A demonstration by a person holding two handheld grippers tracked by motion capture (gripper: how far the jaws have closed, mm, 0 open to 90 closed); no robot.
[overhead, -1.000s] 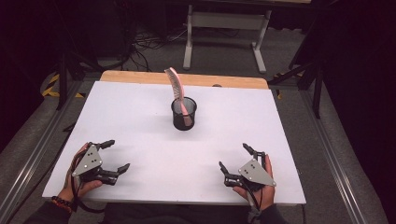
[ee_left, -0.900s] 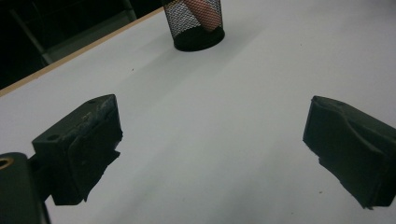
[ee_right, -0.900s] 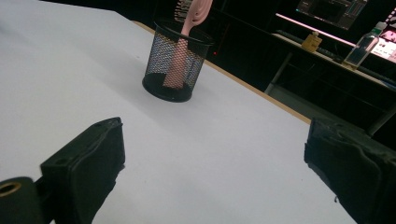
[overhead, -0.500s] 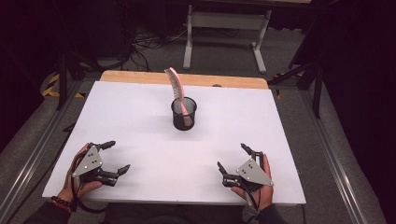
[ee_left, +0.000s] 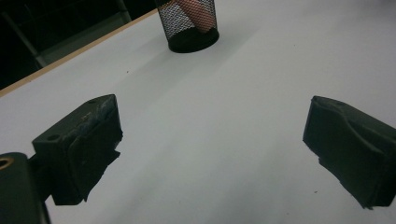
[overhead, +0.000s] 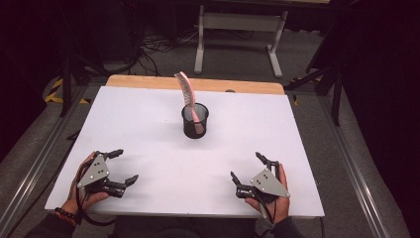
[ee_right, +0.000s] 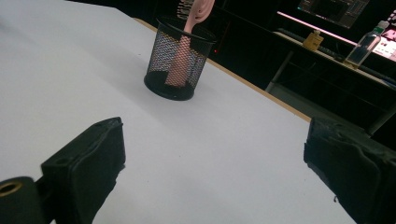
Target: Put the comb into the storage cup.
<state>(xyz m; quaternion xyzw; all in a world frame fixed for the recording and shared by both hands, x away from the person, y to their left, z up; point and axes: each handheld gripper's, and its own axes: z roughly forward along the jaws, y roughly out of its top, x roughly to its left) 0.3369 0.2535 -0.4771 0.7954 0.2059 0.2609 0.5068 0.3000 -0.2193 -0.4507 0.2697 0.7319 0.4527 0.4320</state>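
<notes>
1 white bench (overhead: 148, 124). On it, 1 black mesh cup (overhead: 195, 120) holding 1 pink comb (overhead: 187, 91). 2 claws, 1 in each hand: the left claw (overhead: 122, 166) and the right claw (overhead: 246, 167), each with 2 black jaws set wide apart. 2 bottles (ee_right: 364, 49) stand on a far shelf in the right gripper view.

L gripper (overhead: 122, 166) held in left hand (overhead: 81, 191) at near-left corner of table (overhead: 148, 124), jaws spread wide, nothing btwn. R gripper (overhead: 246, 167) in right hand (overhead: 277, 201) at near-right corner, jaws likewise wide apart, empty. Both low over tabletop.
</notes>
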